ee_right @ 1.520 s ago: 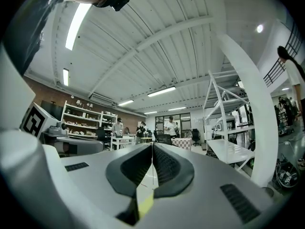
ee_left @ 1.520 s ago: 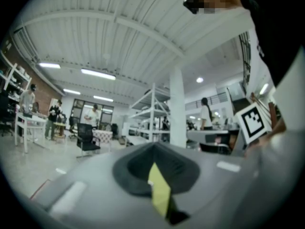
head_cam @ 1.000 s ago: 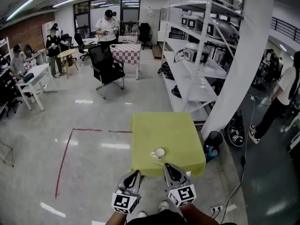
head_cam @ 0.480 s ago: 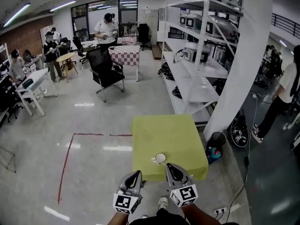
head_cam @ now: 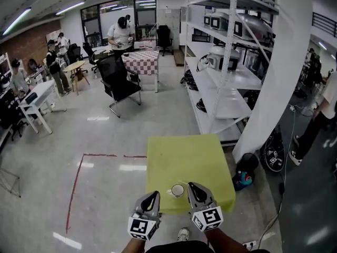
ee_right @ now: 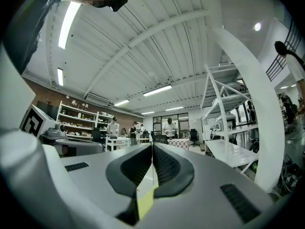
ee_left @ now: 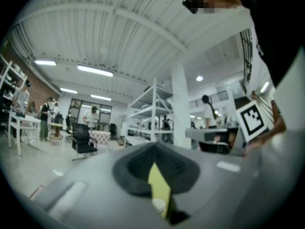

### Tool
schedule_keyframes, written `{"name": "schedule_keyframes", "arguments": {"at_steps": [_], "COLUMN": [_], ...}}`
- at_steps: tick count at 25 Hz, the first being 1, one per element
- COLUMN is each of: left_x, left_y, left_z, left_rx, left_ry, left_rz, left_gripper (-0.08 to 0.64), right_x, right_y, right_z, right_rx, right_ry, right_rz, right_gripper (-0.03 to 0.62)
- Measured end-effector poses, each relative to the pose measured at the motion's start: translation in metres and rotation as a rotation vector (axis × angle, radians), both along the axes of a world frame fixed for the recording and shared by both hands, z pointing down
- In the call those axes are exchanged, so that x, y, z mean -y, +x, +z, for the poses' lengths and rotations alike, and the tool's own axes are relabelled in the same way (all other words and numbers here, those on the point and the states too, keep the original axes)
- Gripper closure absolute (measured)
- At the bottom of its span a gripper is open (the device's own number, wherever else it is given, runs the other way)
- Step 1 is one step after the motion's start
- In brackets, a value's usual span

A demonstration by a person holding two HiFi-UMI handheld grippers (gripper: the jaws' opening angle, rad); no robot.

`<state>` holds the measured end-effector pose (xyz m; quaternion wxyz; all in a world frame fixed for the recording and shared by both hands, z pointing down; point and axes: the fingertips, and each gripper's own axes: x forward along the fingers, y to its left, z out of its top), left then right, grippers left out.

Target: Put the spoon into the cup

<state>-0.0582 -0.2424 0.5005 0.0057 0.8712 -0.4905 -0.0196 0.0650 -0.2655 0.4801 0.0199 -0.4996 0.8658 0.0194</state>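
Hovering at the near edge of the counter (head_cam: 184, 154), the left gripper (head_cam: 153, 195) and right gripper (head_cam: 192, 186) have their jaws pressed together, empty; the cup (head_cam: 178, 190) stands between them.

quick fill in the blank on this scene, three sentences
1. The ____ cup stands on the yellow-green table.
2. The left gripper and the right gripper both have their jaws ____, with nothing between them.
3. The tape line on the floor left of the table is ____.

Missing words: white; shut; red
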Motion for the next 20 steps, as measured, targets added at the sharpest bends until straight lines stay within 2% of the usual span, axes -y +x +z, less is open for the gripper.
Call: {"name": "schedule_keyframes", "arguments": {"at_steps": [6, 13, 20], "left_x": [0.04, 0.06, 0.079], "left_y": [0.017, 0.027, 0.027], "left_z": [-0.002, 0.001, 0.01], "left_rx": [0.009, 0.026, 0.022], "left_ry": [0.001, -0.015, -0.043], "left_rz": [-0.038, -0.078, -0.076], "left_gripper": [0.554, 0.554, 0.554], "right_x": [0.043, 0.069, 0.084], "right_y": [0.018, 0.034, 0.026], "right_z": [-0.002, 0.007, 0.021], "right_rx": [0.008, 0.018, 0.019], "right_ry": [0.02, 0.004, -0.027], "right_rz": [-0.024, -0.057, -0.078], "right_gripper": [0.581, 0.581, 0.581]}}
